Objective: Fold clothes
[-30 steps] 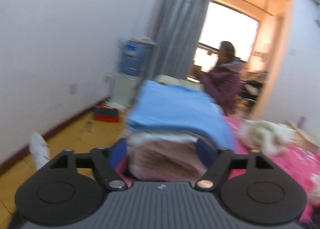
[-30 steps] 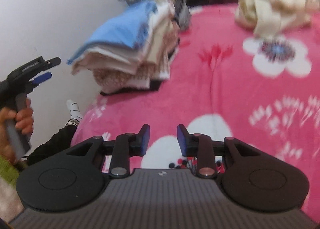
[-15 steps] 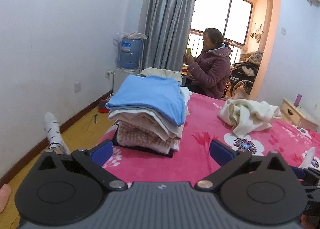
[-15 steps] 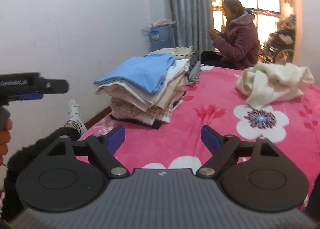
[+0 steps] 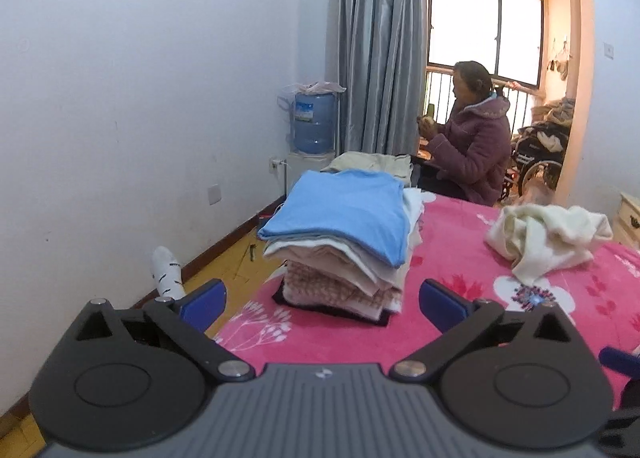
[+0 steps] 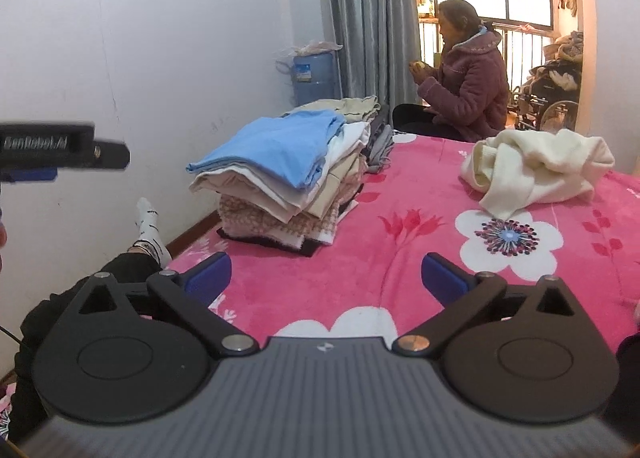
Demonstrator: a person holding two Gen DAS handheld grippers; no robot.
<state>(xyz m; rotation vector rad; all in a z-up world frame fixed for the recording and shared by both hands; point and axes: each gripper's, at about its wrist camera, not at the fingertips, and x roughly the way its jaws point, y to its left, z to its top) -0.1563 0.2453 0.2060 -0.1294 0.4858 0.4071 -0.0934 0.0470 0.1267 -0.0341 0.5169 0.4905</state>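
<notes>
Both claws (image 5: 322,302) apart; "GenRobot.AI" (image 6: 34,143)

A stack of folded clothes (image 5: 344,242) lies on the bed (image 5: 452,262), a crumpled garment (image 5: 548,234) to its right.

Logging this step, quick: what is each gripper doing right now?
Left gripper: open, holding nothing.
Right gripper: jaws opening, nothing between them.

Daylight from blown-out window (image 5: 484,30); room evenly lit, sharp focus, fisheye bending at edges.
</notes>
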